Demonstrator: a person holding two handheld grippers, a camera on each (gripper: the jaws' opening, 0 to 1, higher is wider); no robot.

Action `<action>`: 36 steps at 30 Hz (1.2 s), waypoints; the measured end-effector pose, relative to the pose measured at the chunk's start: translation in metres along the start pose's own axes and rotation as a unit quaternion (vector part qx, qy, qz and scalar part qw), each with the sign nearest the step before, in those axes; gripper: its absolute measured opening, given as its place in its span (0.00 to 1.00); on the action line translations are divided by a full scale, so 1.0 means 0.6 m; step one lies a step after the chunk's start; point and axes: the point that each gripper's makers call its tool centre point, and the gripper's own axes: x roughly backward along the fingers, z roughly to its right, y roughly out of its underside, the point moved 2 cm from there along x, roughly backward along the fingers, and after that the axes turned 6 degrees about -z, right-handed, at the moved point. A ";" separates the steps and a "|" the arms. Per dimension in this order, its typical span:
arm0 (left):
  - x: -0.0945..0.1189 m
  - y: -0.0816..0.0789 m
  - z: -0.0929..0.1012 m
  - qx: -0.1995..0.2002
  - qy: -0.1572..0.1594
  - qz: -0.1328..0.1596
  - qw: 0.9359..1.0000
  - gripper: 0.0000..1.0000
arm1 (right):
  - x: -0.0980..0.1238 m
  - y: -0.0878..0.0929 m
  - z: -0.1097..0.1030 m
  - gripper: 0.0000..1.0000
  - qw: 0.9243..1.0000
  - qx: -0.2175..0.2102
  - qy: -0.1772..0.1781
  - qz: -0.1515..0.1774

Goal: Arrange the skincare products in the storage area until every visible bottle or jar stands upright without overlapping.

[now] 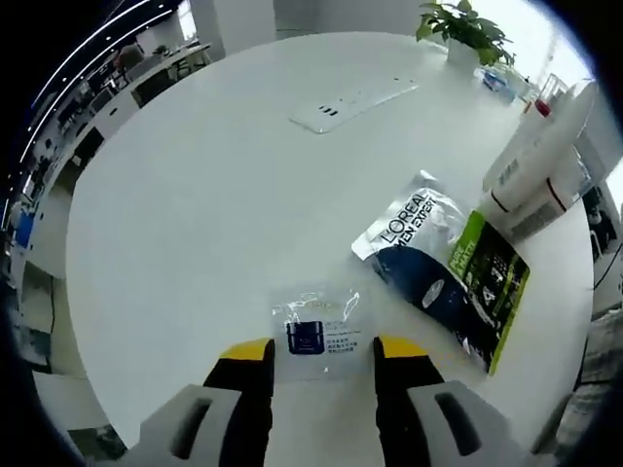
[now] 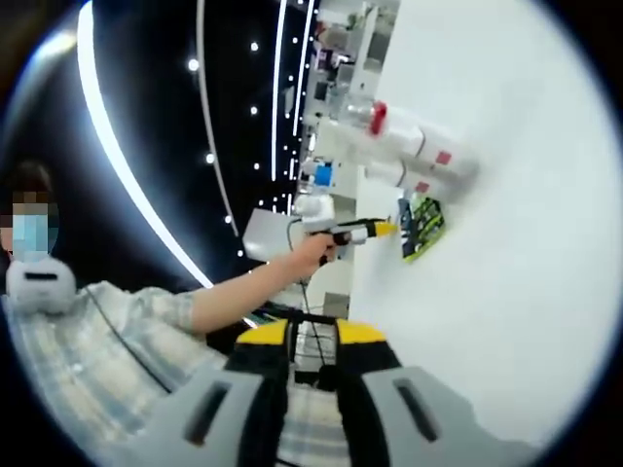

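Left gripper jaws apart round small clear sachet; 1 L'Oreal pouch, 2 white bottles partly cut off; right gripper nearly closed, empty.

Two white bottles are counted at the right of the left gripper view, leaning together; one red cap is seen on them; one small clear sachet is counted at lower centre; one larger printed pouch at centre right; one potted plant at the top; one power strip at upper centre.
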 end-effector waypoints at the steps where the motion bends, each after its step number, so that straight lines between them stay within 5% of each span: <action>1: 0.001 0.004 0.002 -0.002 -0.004 -0.003 1.000 0.41 | 0.002 0.000 0.000 0.16 1.000 0.000 0.000 0.002; 18: 0.077 0.070 0.071 0.063 0.015 0.060 0.996 0.40 | -0.003 0.011 -0.016 0.16 1.000 0.015 -0.022 -0.003; 36: 0.151 0.130 0.279 0.038 0.089 0.126 0.987 0.40 | -0.033 0.052 -0.020 0.20 0.998 0.017 -0.022 -0.055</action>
